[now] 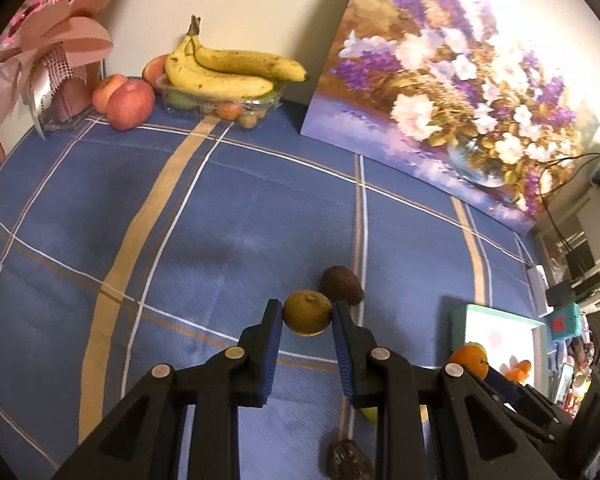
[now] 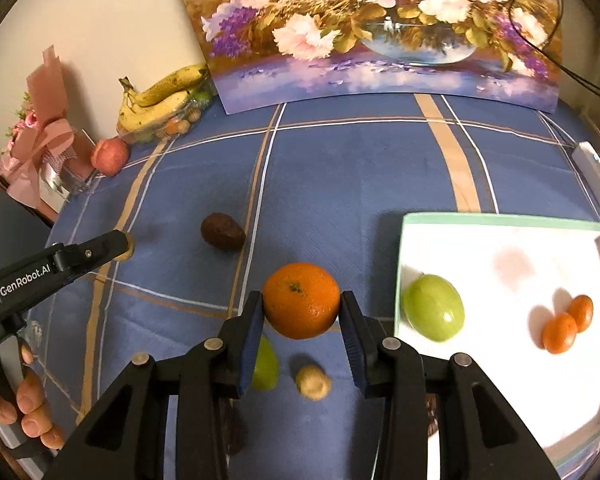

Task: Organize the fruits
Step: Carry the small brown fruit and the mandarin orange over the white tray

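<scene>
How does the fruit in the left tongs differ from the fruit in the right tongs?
The round fruit in the left tongs is dull olive-brown; the orange in the right tongs is bright orange. The orange fills its jaws more widely, so it looks bigger. Both are round, gripped by their sides and lifted off the blue cloth.

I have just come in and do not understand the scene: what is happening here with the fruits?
A person is sorting fruit on a blue checked cloth, one handheld gripper in each hand. The right gripper has its jaws shut on an orange, beside a white box that already holds a green fruit and two small orange fruits. The left gripper holds a small brownish-green fruit.
</scene>
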